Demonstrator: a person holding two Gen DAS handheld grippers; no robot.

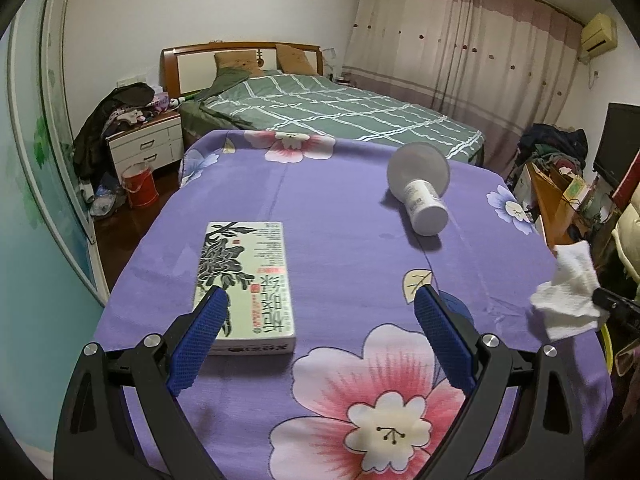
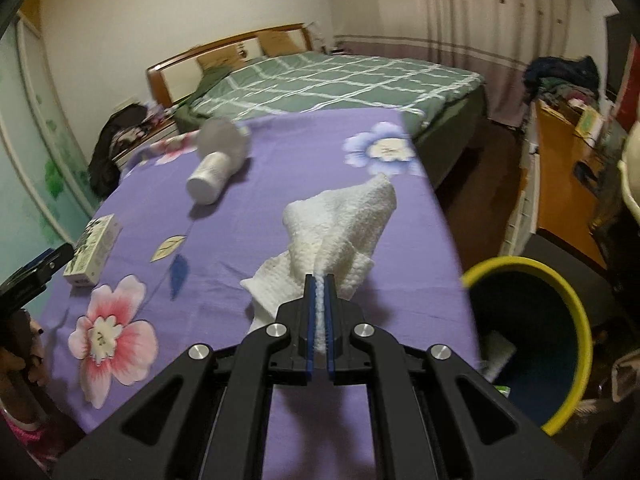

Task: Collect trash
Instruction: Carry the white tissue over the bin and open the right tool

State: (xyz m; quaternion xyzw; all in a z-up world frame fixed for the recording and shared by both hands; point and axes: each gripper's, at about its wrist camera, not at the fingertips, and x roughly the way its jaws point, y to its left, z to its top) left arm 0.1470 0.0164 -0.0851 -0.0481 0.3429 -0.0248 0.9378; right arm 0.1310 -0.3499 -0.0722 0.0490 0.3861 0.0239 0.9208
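Observation:
A crumpled white paper towel (image 2: 340,224) hangs above the purple flowered tablecloth (image 2: 248,208), pinched between the blue pads of my right gripper (image 2: 319,280), which is shut on it. The left wrist view shows the same paper towel (image 1: 568,292) at the table's right edge. My left gripper (image 1: 320,300) stands open over the cloth, its left finger (image 1: 200,332) above a flat green-and-white box (image 1: 248,280). A white cup with a round lid (image 1: 420,184) lies on its side at the far right. Right of the table stands a dark bin with a yellow rim (image 2: 536,336).
A green checked bed (image 1: 320,108) lies beyond the table. A nightstand (image 1: 144,144) piled with clothes and a red bucket (image 1: 140,184) stand at the left. A cluttered wooden desk (image 2: 568,184) runs along the right. A hand (image 2: 20,364) holds the left gripper.

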